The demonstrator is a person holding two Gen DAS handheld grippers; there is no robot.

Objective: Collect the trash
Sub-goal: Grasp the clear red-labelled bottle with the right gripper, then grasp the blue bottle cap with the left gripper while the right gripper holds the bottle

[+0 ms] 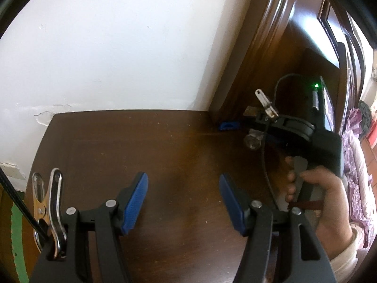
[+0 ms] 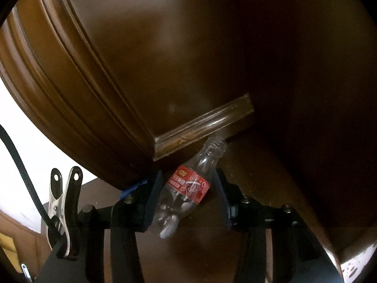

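A clear, empty plastic bottle [image 2: 188, 188] with a red label and no cap lies tilted on the dark wooden table [image 1: 146, 146], its open neck pointing at a wooden moulding. My right gripper [image 2: 187, 175] is shut on it, with a blue pad against each side of the label. In the left wrist view a hand [image 1: 329, 200] holds that right gripper [image 1: 245, 132] in the table's far right corner, and the bottle's clear base [image 1: 253, 141] shows under it. My left gripper [image 1: 183, 200] hovers open over bare table, with nothing between its blue pads [image 1: 135, 200].
A white wall [image 1: 117, 47] backs the table. A tall dark wooden panel [image 2: 188, 59] stands close behind the bottle, with its moulding [image 2: 202, 127] just above the neck. A bed with purple patterned bedding [image 1: 358, 165] lies to the right. Metal clips and black cables hang by each gripper.
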